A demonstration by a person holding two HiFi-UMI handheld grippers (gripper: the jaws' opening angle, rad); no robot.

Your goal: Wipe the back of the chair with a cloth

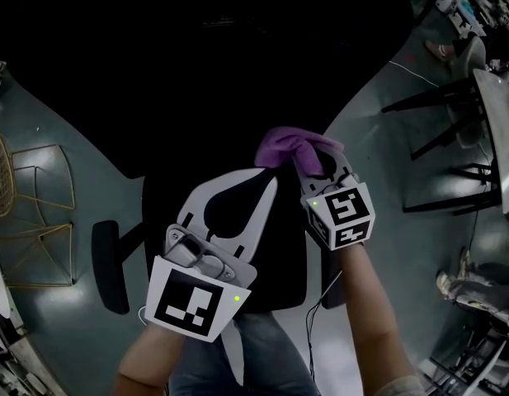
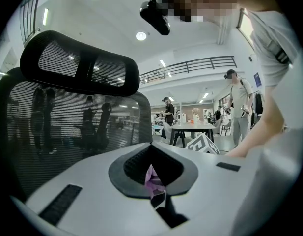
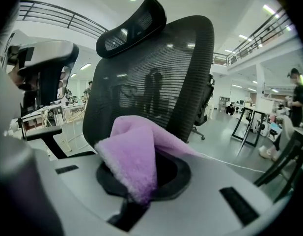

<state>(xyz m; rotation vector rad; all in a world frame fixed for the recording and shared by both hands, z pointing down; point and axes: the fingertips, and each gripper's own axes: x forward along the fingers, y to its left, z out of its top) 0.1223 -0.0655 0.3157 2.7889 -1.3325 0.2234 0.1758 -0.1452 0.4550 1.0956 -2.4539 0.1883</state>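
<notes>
**Two grippers close to the office chair's mesh back [image 3: 156,77]**

I have my right gripper [image 1: 313,165] clamped on the purple cloth [image 3: 134,154], its folded wad held up just in front of that mesh back, below the headrest [image 3: 134,21]. My left gripper [image 1: 266,184] sits beside the cloth, also facing the back, with its jaws pressed together. A purple sliver shows in their gap.

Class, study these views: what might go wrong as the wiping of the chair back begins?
The cloth is bunched in the right hand-held gripper, so bare jaw tips may snag the mesh chair back. The white cable on the floor near the chair might trip the person.
</notes>
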